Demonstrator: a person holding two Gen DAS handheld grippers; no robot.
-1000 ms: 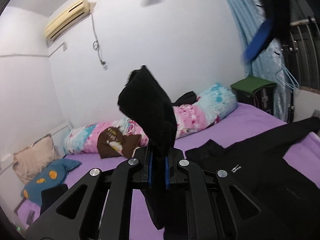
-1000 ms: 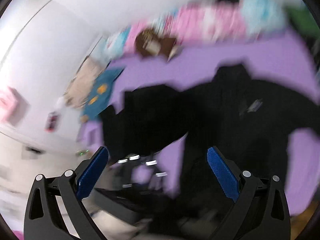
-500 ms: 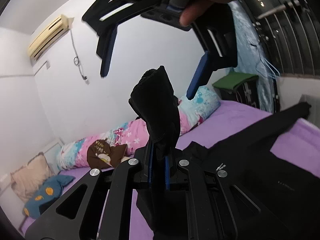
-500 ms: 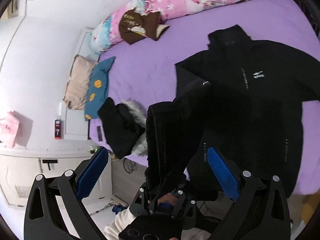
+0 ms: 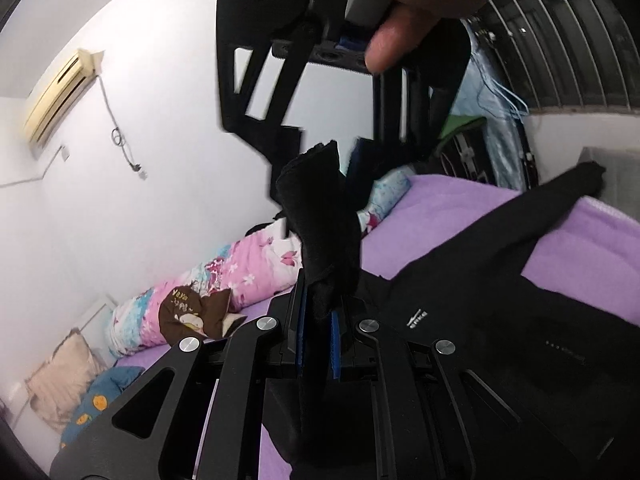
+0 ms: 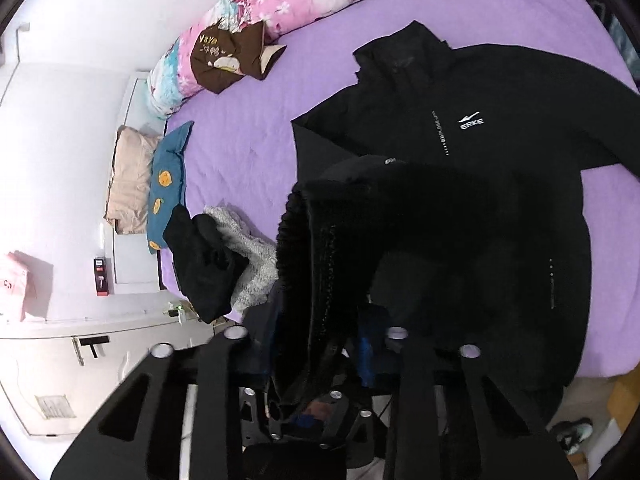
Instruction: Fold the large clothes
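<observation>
Gripping the cuff of the black jacket [image 6: 480, 128] spread on the purple bed [image 6: 248, 148], the left gripper [image 5: 318, 336] holds firm while the right gripper [image 6: 320, 348] fingers are closing on that raised sleeve [image 5: 320, 216]; next, carrying it across the body calls for both hands moving together.

Location: a home bedroom. Indicators: a bed with a purple quilted cover [image 6: 248, 148], a long pink-and-blue floral bolster [image 5: 240, 276] along the white wall, a beige rectangular pillow [image 6: 130, 180], and a cream wall-mounted air conditioner [image 5: 56, 100].
</observation>
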